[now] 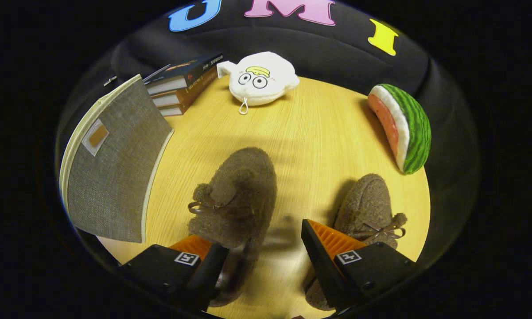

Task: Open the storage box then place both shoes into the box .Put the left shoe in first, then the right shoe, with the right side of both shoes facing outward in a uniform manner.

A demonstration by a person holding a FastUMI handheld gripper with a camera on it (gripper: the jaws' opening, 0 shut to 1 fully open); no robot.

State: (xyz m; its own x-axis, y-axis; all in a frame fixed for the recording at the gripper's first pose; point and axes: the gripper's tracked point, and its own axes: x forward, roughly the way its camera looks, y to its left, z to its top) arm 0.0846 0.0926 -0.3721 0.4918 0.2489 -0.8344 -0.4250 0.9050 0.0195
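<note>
Two brown fuzzy shoes with small bows lie on the round wooden table [319,133]. One shoe [237,195] lies just ahead of my left finger, and its heel end reaches back between the fingers, close against the inner side of that finger. The other shoe [367,204] lies to the right, partly hidden behind my right finger. My gripper [263,237] is open, fingers wide apart and not pressing on anything. The grey fabric storage box [110,177] with cream trim stands left of the shoes, a flat face with a small label patch toward me; no opening shows.
A stack of books [184,86] lies beyond the box. A white plush toy [261,79] sits at the table's far edge. A watermelon-slice cushion [403,126] rests at the far right edge. Bare wood lies between the shoes and the plush toy.
</note>
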